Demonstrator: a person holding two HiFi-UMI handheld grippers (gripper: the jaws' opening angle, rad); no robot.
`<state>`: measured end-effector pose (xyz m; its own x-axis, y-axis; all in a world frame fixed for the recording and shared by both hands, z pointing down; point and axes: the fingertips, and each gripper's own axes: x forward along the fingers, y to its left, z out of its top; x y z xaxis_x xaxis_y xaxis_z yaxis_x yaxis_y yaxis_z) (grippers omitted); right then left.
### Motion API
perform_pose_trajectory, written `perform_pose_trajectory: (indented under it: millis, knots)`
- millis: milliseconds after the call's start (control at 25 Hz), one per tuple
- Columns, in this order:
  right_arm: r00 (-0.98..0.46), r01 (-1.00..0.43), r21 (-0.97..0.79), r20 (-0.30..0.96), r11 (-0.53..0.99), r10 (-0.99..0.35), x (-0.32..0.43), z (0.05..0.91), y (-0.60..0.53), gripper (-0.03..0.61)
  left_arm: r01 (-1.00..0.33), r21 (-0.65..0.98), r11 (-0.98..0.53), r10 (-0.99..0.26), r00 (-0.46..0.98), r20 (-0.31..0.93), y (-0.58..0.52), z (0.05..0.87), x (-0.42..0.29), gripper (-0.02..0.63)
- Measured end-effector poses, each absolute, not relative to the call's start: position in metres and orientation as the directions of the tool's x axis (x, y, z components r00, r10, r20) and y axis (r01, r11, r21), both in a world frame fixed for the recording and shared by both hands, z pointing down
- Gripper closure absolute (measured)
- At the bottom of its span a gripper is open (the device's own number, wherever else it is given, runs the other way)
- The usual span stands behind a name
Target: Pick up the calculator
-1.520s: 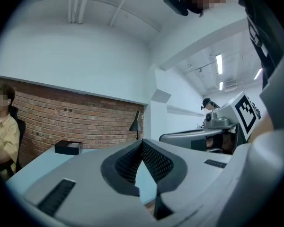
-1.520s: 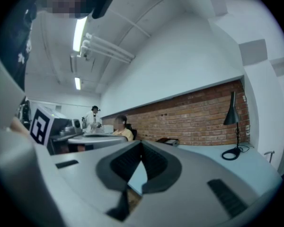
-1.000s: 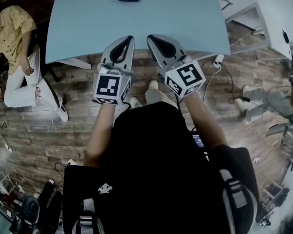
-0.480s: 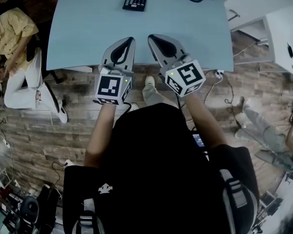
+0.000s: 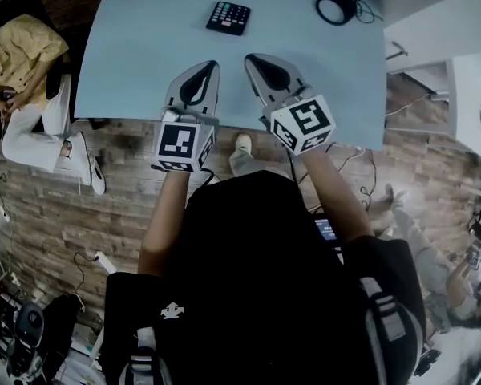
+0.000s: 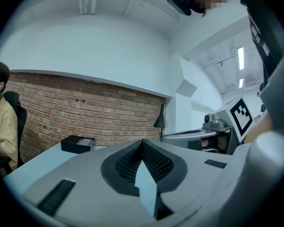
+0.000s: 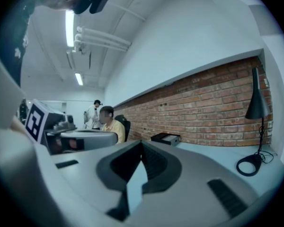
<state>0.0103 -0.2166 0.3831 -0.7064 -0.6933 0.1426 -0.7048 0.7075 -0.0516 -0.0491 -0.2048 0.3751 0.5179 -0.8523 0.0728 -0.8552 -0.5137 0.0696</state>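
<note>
Advanced over the counter [image 5: 144,54] since a second back, with the calculator [image 5: 228,18] now lower in the head view and nearer both sets of tips, and the round black base of the lamp [image 5: 337,9] come fully into sight at top right. Left hand-held gripper [image 5: 212,64]: closed, jaws meeting at the tips, nothing held, only a sliver of pale counter showing through the hollow behind the pads in the left gripper view. Right hand-held gripper [image 5: 251,58]: likewise closed and empty, side by side with the left, both reaching past the counter's near edge and pointing toward its far side. Calculator: dark, lying flat with keys up on the counter, well ahead of the tips and roughly in line with the gap between the two, touched by neither. Hidden behind the jaws in both gripper views. Black box [image 6: 78,144] at the far end of the counter, close against the brick wall [image 6: 85,112]. Lamp upright toward the right end. Off the counter's left end, a seated person in a yellow shirt [image 5: 16,54], with wooden floor [image 5: 64,207] below.
</note>
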Motion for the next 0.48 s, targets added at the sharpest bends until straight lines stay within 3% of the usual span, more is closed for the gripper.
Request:
perform_pose_trajectory:
  millis: [480]
  knots:
    - [-0.753, -0.634, -0.020, 0.246, 0.773, -0.610, 0.018, 0.436, -0.272, 0.577, -0.908, 0.038, -0.416, -0.901, 0.418, 0.113, -0.237, 0.387, -0.045, 0.609]
